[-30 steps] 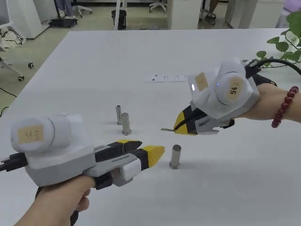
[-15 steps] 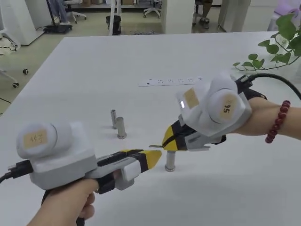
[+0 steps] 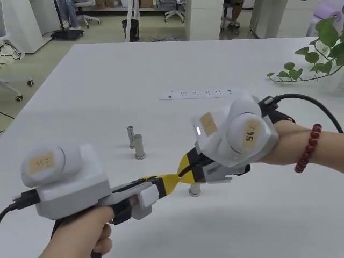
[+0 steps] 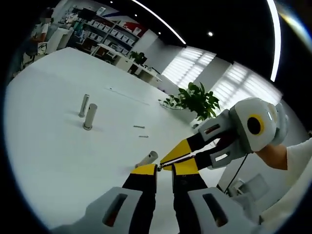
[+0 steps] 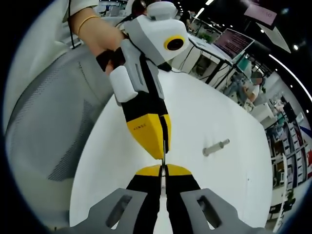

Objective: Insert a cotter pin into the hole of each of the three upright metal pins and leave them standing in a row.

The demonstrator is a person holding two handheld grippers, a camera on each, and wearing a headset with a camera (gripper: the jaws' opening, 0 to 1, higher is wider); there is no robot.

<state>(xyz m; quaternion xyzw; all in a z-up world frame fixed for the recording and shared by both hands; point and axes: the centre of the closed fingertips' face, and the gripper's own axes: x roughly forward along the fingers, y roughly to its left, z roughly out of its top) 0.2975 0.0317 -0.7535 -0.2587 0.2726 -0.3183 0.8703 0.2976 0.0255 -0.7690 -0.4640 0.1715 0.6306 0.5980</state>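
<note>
While your right gripper (image 5: 164, 169) is pinching the thin metal cotter pin (image 5: 165, 155), your left gripper (image 4: 164, 170) is meeting its tip, jaws slightly spread, near the closest upright grey metal pin (image 3: 194, 190) on the white table (image 3: 107, 80). Any nudge risks toppling that pin or twisting the cotter loose.

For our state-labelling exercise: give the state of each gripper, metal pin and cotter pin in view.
right gripper: shut on cotter pin
left gripper: tips at that pin, closure unclear
spare cotter pins: lying loose
far metal pins: upright
near metal pin: upright, partly hidden
</note>
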